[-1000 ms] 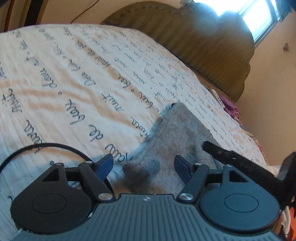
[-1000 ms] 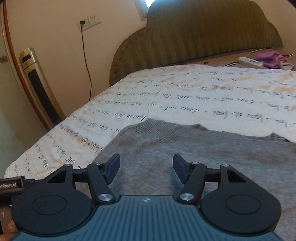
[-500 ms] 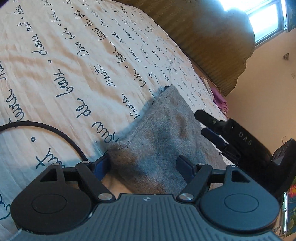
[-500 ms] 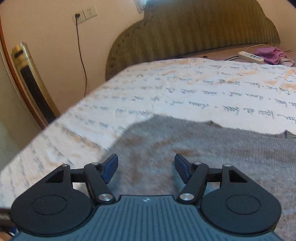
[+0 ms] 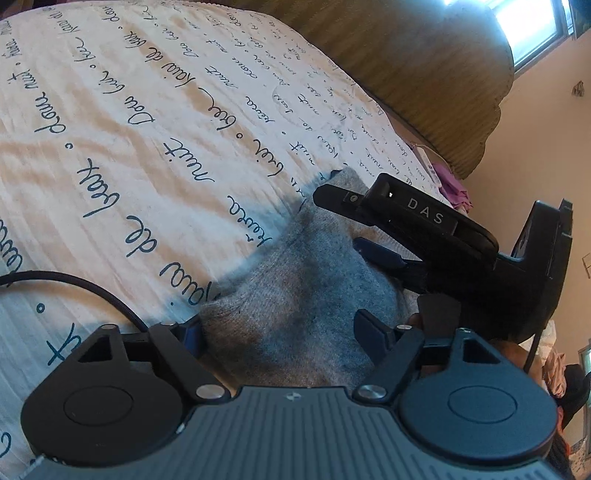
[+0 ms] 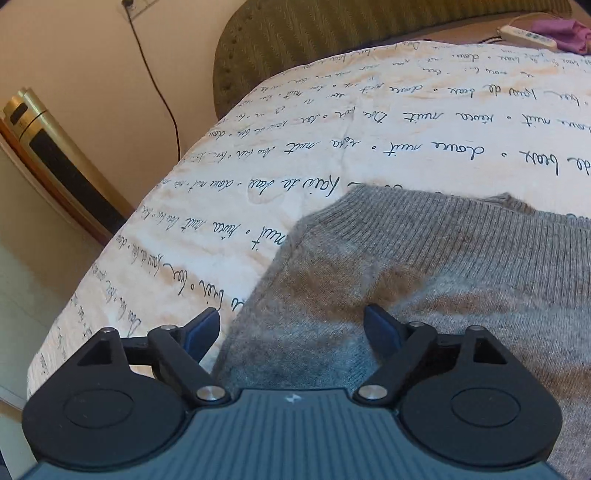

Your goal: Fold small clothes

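A small grey knit garment [image 5: 295, 295] lies flat on a cream bedspread printed with script [image 5: 129, 129]. My left gripper [image 5: 280, 332] is open, its blue pads straddling the garment's near corner. The right gripper [image 5: 376, 254] reaches in from the right of the left wrist view, low over the garment. In the right wrist view the garment [image 6: 443, 280] shows a ribbed edge, and my right gripper [image 6: 291, 328] is open over its left edge, one pad over the bedspread [image 6: 332, 122], the other over the knit.
An olive padded headboard [image 6: 351, 33] stands at the far end. A white power strip [image 6: 524, 35] and purple cloth [image 6: 557, 29] lie by it. A gold tower appliance [image 6: 55, 155] stands left of the bed. A black cable [image 5: 74, 284] lies by my left gripper.
Both grippers have dropped lower and closer to the garment's edges. The right gripper has come further into the left wrist view. Both stay open.
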`<state>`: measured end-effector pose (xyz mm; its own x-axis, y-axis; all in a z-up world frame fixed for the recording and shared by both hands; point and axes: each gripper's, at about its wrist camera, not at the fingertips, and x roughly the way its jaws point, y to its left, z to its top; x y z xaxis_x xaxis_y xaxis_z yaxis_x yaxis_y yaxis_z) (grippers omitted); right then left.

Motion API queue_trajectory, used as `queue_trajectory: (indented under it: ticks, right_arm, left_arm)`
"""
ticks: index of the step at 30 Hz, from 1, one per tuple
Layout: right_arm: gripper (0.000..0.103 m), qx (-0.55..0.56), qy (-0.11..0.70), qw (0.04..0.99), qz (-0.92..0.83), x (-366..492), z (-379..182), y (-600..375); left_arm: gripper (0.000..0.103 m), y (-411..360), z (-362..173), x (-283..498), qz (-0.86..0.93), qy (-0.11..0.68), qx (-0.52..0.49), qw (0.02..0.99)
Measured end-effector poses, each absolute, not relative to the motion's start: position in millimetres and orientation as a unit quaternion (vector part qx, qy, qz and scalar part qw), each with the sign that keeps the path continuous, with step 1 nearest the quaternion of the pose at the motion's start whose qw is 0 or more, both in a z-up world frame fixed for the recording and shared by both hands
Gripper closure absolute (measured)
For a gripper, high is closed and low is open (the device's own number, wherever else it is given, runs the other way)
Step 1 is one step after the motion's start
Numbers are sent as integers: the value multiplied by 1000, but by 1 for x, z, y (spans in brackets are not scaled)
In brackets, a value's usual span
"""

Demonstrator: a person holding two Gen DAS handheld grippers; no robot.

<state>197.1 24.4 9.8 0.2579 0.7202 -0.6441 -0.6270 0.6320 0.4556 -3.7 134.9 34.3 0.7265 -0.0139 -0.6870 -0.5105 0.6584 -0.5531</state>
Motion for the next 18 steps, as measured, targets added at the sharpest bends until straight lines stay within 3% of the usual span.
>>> queue_trajectory:
  ticks: [3, 7, 12, 18]
  right_arm:
    - [17, 73, 433, 792, 425, 198, 16, 20]
    - [17, 145, 414, 785, 438, 200, 29, 0]
    - [17, 147, 417, 782, 440, 209, 45, -12]
    - [17, 102, 436, 771, 452, 219, 56, -20]
  left_arm:
    - [45, 135, 35, -2, 156, 347, -371, 847]
    - [83, 140, 32, 1, 166, 358, -364, 844]
    - [89, 128, 40, 1, 175, 356, -315, 862]
    - [90, 70, 71, 1, 158, 305, -156, 926]
